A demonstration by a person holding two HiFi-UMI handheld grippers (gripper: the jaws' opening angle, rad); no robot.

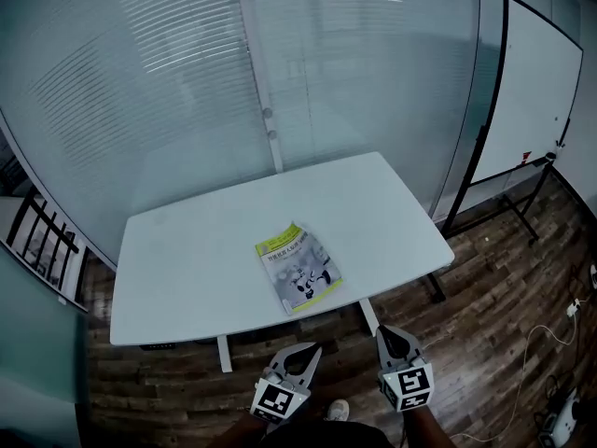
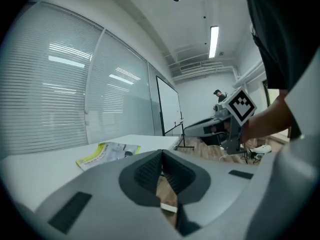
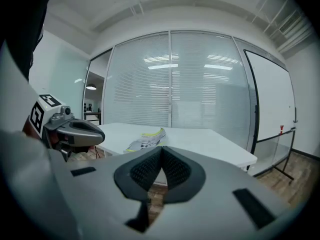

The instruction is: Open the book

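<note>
- We see the book [image 1: 298, 269] lying closed, cover up, near the centre of the head view. It rests on the near half of the white table [image 1: 187, 259], at a slant to the table's edge.
- We hold the left gripper [image 1: 300, 357] at the bottom of the frame, short of the table's near edge. Its jaws are pressed together at the tips, with nothing between them.
- The right gripper [image 1: 390, 339] sits just to the right of it, also off the table, with its jaws pressed together and empty.
- Both grippers are well apart from the book.
- A whiteboard [image 1: 527, 91] on a stand fills the upper right of the frame.
- A glass wall with blinds [image 1: 187, 82] spans the top, behind the table.
</note>
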